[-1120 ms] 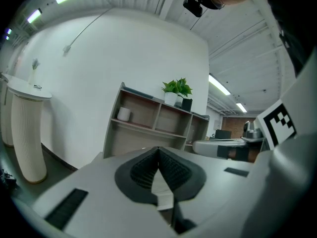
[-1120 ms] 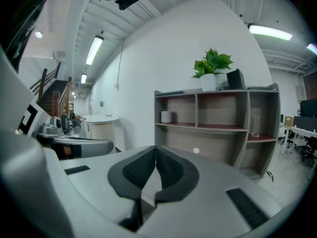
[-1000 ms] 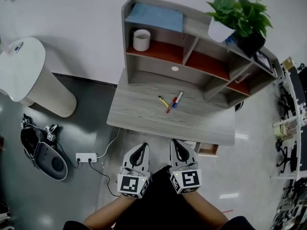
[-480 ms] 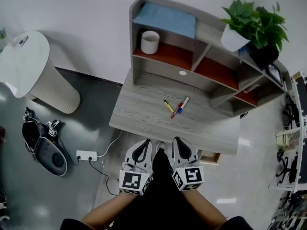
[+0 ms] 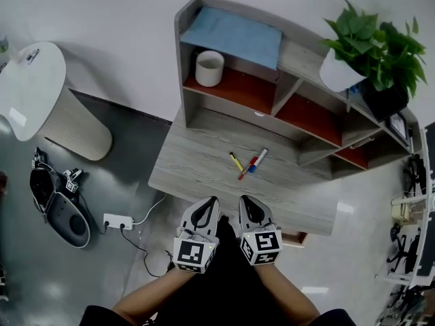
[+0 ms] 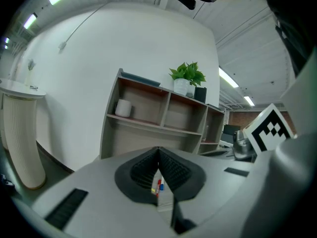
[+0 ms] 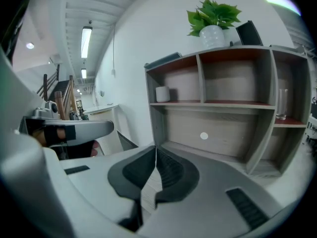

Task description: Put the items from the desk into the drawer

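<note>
Head view: since a second ago both tongs have come forward, and their tips now overlap the front edge of the bench [image 5: 197, 165] instead of hanging short of it. The three pens have not shifted.

The left tongs [image 5: 211, 202] and right tongs [image 5: 245, 202] sit side by side, close but not touching. Each pair is clenched at the tips with nothing gripped. The left gripper view shows the left tongs [image 6: 158, 151] meeting at a point, and the pens are only seen far off through the slit below. The right gripper view shows the right tongs [image 7: 155, 149] closed the same way.

Counted on the bench are one yellow pen [image 5: 235, 161], one red pen [image 5: 245, 168] and one blue pen [image 5: 257, 159]. They lie in a loose cluster near the middle, with the red and blue ones touching or nearly so. They are well apart from the front edge and the left edge, with bare wood to their left. The shelf unit [image 5: 182, 66] closes off the back.

One drawer [image 5: 294, 238] juts out slightly below the front edge, just right of the right tongs. One white cup [image 5: 209, 68] stands on a shelf, and one plant [image 5: 377, 39] stands on top.
</note>
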Tool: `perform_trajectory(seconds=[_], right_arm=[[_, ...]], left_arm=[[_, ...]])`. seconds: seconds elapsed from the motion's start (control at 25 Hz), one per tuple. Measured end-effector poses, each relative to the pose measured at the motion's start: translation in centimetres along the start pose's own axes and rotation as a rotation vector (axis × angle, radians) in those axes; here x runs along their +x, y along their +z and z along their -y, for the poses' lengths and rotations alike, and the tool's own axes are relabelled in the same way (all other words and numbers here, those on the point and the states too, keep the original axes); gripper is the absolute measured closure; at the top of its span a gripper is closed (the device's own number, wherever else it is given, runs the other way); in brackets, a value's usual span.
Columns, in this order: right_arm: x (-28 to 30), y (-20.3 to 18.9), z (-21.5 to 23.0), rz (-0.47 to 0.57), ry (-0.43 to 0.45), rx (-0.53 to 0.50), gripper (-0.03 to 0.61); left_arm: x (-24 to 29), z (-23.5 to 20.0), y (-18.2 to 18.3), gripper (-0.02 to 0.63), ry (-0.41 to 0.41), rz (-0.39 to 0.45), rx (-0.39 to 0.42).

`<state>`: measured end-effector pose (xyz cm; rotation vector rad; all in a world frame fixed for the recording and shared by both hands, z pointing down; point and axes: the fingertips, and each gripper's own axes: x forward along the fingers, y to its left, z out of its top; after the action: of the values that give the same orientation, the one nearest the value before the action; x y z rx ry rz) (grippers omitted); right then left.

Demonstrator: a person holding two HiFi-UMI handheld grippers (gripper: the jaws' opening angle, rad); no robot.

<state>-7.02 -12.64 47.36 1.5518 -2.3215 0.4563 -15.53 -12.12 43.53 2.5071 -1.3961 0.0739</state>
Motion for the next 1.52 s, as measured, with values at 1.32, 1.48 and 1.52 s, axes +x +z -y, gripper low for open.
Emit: perform_trajectory(seconds=[1.32,1.48,1.52], right_arm=[[19.1,-12.8,11.7,-0.389,0.185,-0.212,0.557],[20.4,-14.8,12.9,-0.438,0.174,-0.224,0.557],[20.7,-15.3,13.1,-0.447,0.173,-0.226,0.557]], left_arm=[[10.4,-2.7,-2.4,0.600,0.197,-0.064,-0.048],[10.4,-2.6,-2.0,0.600,0.206,-0.062,-0.051],[10.4,-2.7,-2.0,0.600,0.210,-0.065,-0.051]])
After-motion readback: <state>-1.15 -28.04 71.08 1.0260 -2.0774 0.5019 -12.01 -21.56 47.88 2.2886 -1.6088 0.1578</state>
